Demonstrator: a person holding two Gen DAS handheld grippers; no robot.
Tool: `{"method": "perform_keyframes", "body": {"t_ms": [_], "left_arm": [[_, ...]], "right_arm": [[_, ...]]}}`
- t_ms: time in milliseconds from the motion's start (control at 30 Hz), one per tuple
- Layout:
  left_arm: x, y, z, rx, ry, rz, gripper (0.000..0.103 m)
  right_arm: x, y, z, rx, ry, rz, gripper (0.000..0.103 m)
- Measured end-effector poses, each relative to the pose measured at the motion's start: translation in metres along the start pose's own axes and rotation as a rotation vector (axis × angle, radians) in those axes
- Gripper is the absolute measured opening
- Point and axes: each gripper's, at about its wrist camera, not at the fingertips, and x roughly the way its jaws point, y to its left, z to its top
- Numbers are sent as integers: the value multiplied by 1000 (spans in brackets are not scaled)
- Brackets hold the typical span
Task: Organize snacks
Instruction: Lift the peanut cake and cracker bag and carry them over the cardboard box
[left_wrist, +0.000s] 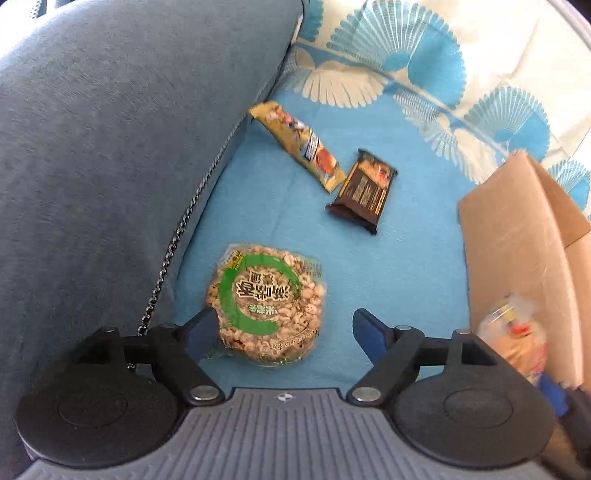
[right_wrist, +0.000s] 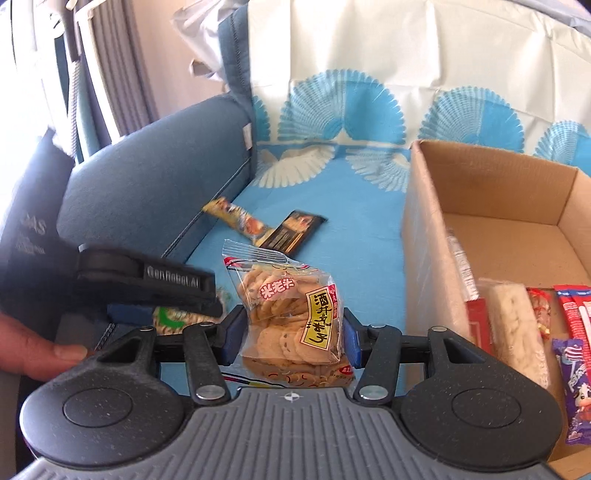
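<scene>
A round puffed-rice cake pack (left_wrist: 266, 306) with a green ring label lies flat on the blue blanket. My left gripper (left_wrist: 284, 328) stands open around it; its left finger is at the pack's edge and its right finger is clear of it. My right gripper (right_wrist: 291, 332) is shut on a clear bag of small crackers (right_wrist: 291, 314), held above the blanket just left of the cardboard box (right_wrist: 424, 229). That bag shows blurred at the right of the left wrist view (left_wrist: 517, 339). A yellow snack bar (left_wrist: 295, 146) and a dark bar (left_wrist: 364, 190) lie farther back.
The open box holds several wrapped snacks (right_wrist: 517, 332) along its near side. A grey-blue sofa armrest (left_wrist: 110, 166) rises on the left. A patterned white and blue backrest cover (right_wrist: 406, 74) stands behind. A hand (right_wrist: 37, 350) holds the left tool, whose black housing (right_wrist: 147, 284) crosses the right wrist view.
</scene>
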Motion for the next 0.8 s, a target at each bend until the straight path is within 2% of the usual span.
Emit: {"method": "perform_keyframes", "body": {"t_ms": [67,233,400,500,700,800], "left_arm": [[7,-6,-2,51,19,37,91],[20,-17,-9,163,45,122,93],[27,-16,-11,192,45,165,92],[29,-17,-12,208,31,193,82],[16,-14,-10,175,-17,180,76],[5,-16,-8,164,-73,158,76]], "right_arm": [[-2,-1,2,9,-13,-10,55],[-7,-3,4,7,-48,-21,55],[-10,-6,5,10,-63,-14,55],[-13,-6,5,12,-72,-10,55],[-19,-7,8,23,-110,-3,55],[-23,-7,9,23,-130,1,55]]}}
